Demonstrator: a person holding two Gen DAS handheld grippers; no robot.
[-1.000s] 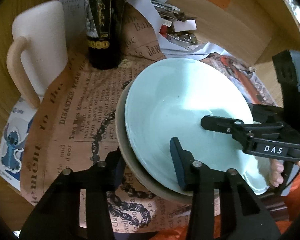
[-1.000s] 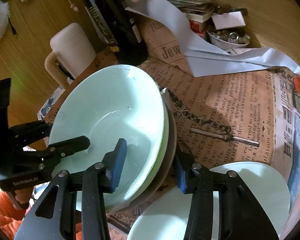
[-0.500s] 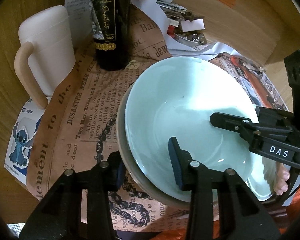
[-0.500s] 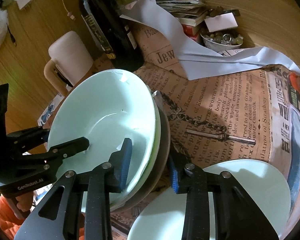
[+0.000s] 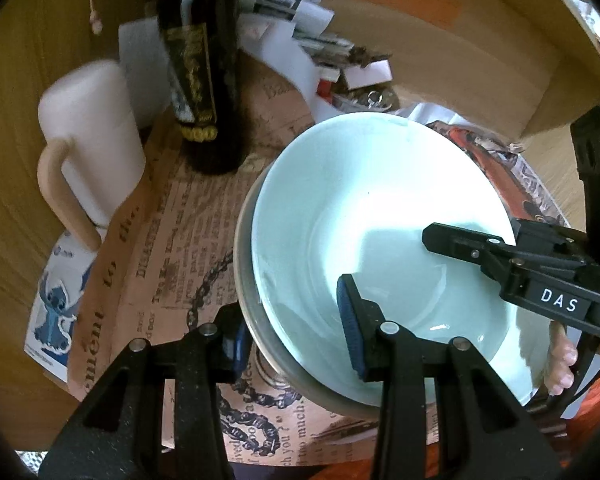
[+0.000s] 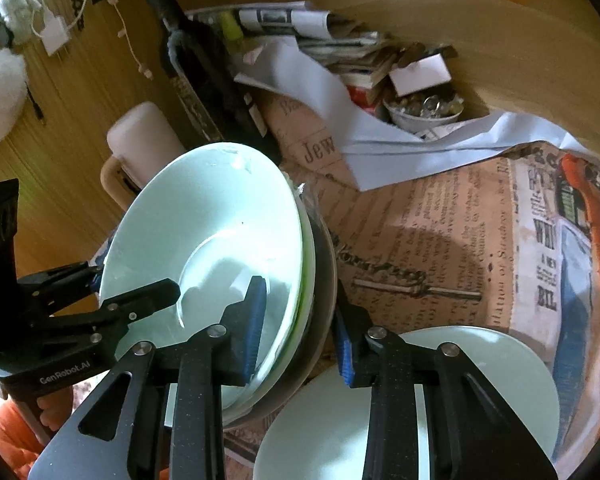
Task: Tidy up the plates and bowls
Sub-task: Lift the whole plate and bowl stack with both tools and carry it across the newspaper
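Note:
A pale green bowl (image 5: 380, 220) lies nested in a grey bowl (image 5: 244, 280); together they form a stack. My left gripper (image 5: 292, 336) is shut on the stack's near rim, one pad inside and one outside. From the right side my right gripper (image 5: 500, 256) bites the opposite rim. In the right wrist view the stack (image 6: 220, 220) hangs tilted above the table. A green-edged bowl shows between the pale top bowl and the dark outer bowl (image 6: 324, 264). My right gripper (image 6: 300, 336) is shut across these rims, and my left gripper (image 6: 120, 300) holds the far side.
A pale plate (image 6: 492, 368) lies on the newspaper-covered table (image 6: 440, 240) just under my right gripper. A dark wine bottle (image 5: 200, 80) and a white mug (image 5: 92, 128) stand behind the stack. Loose papers (image 6: 340, 120) and a small dish of trinkets (image 6: 424, 112) crowd the back.
The right gripper's jaws have closed in onto the stack's rim. Both grippers and the stack have risen off the table, and the bottle and mug look farther away.

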